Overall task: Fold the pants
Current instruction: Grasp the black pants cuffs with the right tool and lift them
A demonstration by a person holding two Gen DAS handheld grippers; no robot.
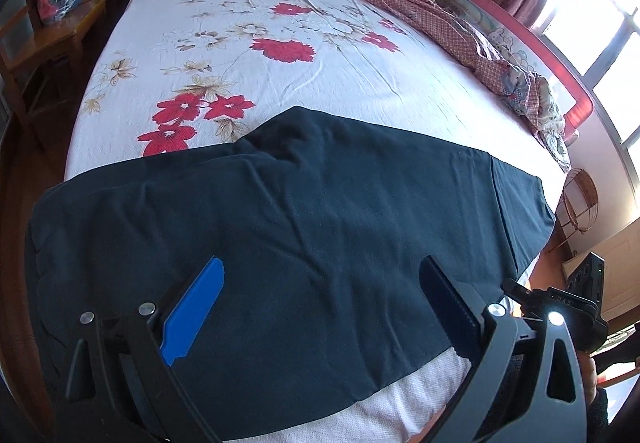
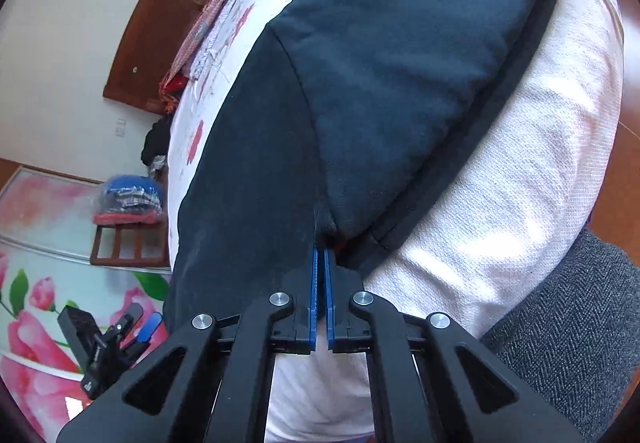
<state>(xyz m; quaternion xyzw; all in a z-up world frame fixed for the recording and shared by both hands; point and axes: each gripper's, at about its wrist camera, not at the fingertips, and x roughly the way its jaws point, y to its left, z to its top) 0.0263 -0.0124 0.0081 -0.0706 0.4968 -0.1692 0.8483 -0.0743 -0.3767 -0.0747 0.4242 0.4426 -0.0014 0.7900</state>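
Note:
Dark navy pants (image 1: 304, 211) lie spread across the near end of the bed, folded over on themselves. My left gripper (image 1: 320, 267) is open and empty, its blue fingers (image 1: 200, 307) wide apart just above the pants. In the right wrist view the same pants (image 2: 380, 63) stretch away from the camera. My right gripper (image 2: 321, 249) is shut on a bunched edge of the pants at the bed's near side, with the blue pads pressed together. The left gripper (image 2: 132, 327) also shows at the lower left of that view.
The bed has a white floral sheet (image 1: 280, 43) and a white mattress side (image 2: 500, 203). A red patterned quilt (image 1: 440, 11) lies along the far right edge by a pink bed rail (image 1: 500, 23). A wooden chair (image 1: 52, 19) with bagged items stands at the left.

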